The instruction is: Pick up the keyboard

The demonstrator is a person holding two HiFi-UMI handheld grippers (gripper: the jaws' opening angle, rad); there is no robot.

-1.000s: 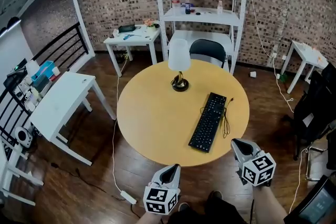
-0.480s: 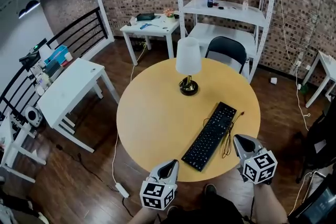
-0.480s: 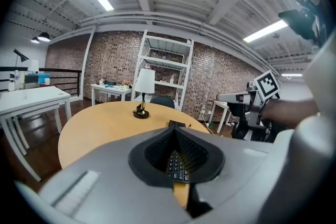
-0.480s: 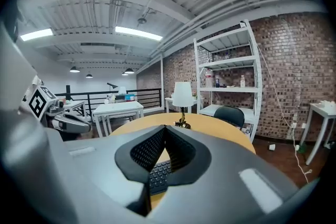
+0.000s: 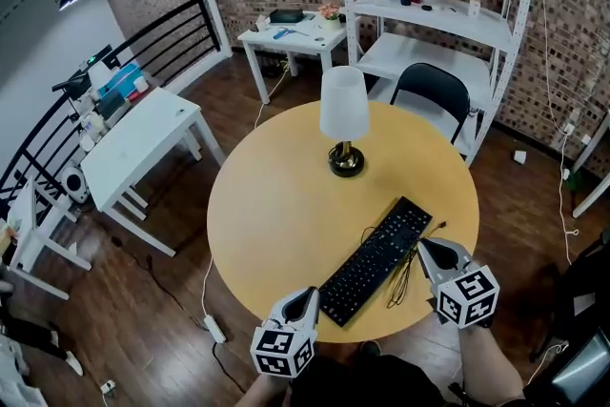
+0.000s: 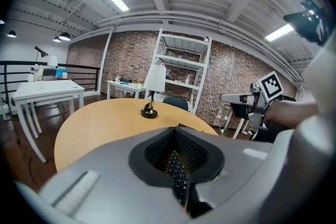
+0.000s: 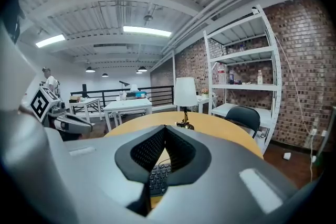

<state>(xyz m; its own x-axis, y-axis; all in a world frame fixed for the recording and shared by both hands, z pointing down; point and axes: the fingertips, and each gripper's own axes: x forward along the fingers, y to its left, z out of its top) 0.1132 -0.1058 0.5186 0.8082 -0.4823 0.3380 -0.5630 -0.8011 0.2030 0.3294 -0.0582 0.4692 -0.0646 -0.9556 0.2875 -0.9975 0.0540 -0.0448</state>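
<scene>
while flat on table, black keyboard

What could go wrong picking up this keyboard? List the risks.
1. Both the left gripper and right gripper are shut; unopened, they may just shove the keyboard, whose near end lies close to the table edge.
2. The loose cable tangled beside the right gripper could snag or drag.
</scene>
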